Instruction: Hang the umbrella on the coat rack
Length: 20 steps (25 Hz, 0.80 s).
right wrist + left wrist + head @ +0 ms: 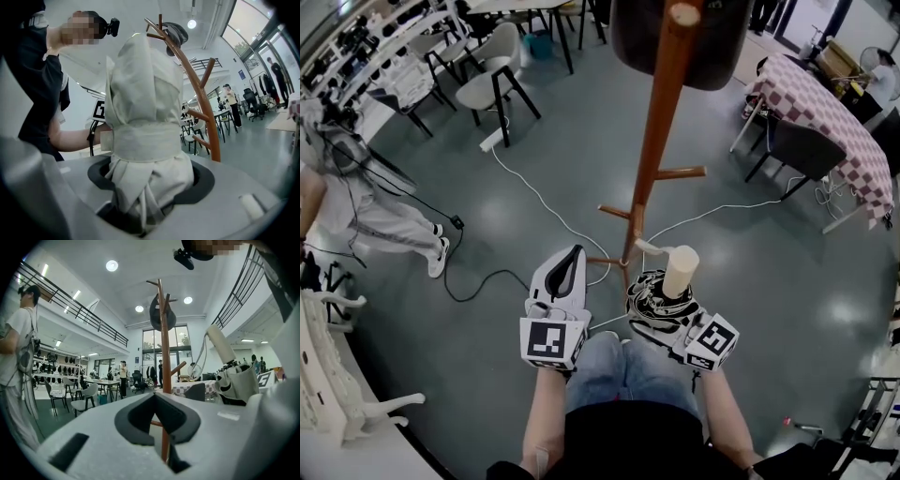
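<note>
Right claw [661, 307] was clamped on the folded umbrella [667, 292]. The umbrella stood upright in it, cream handle [680, 270] on top. In the right gripper view the pale fabric bundle [145, 140] with its strap filled the dark notch of the right claw [150, 190], jaws tight on both sides.

Left claw [570, 255] was empty. In the left gripper view its jaws were drawn narrow, almost together, and nothing sat in the notch [159, 420]. Only the rack's pole showed through the slit, well behind.

The umbrella was held low, near the foot of the coat rack [661, 122], just right of the pole and not on any peg. It sat right of the left claw, and it also showed at the right of the left gripper view [236, 380].

The rack was a wooden pole with short pegs, standing on the grey floor [581, 141] in front of the person. A dark item [722, 52] hung at its top, also seen in the left gripper view [157, 315]. In the right gripper view the rack [202, 105] was just right of the umbrella.

Marker cubes [553, 342] and [710, 342] sat on the near ends of both claws. A white cable [534, 197] ran over the floor to the rack's base. A checked bench [825, 112] was far right, chairs [492, 80] far left, and another person [366, 220] was at the left edge.
</note>
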{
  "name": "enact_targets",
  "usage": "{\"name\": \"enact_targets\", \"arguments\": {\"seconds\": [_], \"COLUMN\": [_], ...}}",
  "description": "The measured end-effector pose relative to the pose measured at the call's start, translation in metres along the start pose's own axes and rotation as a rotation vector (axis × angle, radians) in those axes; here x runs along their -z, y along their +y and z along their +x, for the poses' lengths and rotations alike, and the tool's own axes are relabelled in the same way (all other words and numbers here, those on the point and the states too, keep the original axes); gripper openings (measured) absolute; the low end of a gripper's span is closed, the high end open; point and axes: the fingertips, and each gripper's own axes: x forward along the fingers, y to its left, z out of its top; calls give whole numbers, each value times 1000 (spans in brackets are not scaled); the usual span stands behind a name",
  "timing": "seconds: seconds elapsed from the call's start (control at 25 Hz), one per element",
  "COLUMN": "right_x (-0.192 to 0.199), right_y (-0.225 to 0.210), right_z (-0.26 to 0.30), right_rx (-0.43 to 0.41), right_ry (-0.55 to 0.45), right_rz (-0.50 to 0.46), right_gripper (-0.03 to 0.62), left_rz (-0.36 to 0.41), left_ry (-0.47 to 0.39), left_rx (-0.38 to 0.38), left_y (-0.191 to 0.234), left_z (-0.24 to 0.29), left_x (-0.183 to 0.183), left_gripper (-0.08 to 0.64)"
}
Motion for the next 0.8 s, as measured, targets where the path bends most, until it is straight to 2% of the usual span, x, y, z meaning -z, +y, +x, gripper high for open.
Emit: {"name": "enact_targets", "arguments": {"seconds": [0.2,0.36,0.8], "right_x": [39,55,49], "right_y": [-18,-32,-78], "right_z": [12,21,30], "right_rx": [4,22,61], "right_ry": [8,12,7], "right_rz": [10,26,53], "right_gripper": [314,314,314], "left_rz": [5,-1,-5], "left_ry": [9,15,39], "left_rx": [18,25,27], "left_y": [-5,-1,7], "left_z": [5,5,25], "left_x": [38,54,56], "left_gripper": [6,6,6]}}
